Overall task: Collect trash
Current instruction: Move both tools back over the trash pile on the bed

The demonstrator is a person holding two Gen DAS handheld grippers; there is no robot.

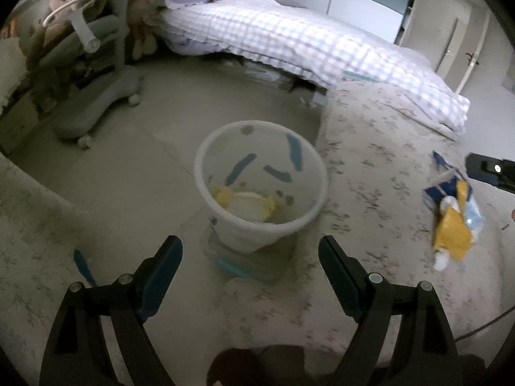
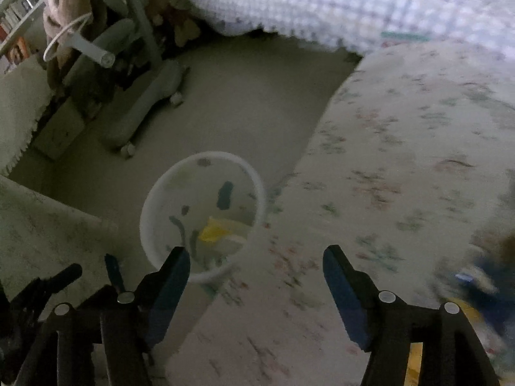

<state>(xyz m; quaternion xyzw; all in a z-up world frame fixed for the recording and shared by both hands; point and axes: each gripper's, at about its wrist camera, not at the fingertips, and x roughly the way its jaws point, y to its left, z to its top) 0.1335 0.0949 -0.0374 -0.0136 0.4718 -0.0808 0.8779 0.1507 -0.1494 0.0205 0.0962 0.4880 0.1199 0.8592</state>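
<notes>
Both grippers, left [image 1: 250, 259] and right [image 2: 256, 268], released, nothing between jaws. Wrappers [image 1: 452, 217] lie on bed [image 1: 370, 148] near its edge, beside bin [image 1: 260, 186]. Light, crinkly, slippery; pinch a folded edge.

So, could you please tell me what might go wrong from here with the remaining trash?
1. The wrappers lie loose on the floral sheet, away from the bin; a grab may also pinch fabric.
2. The bin stands on the floor close beside the mattress edge, so a drop from the bed side could miss its rim.
</notes>
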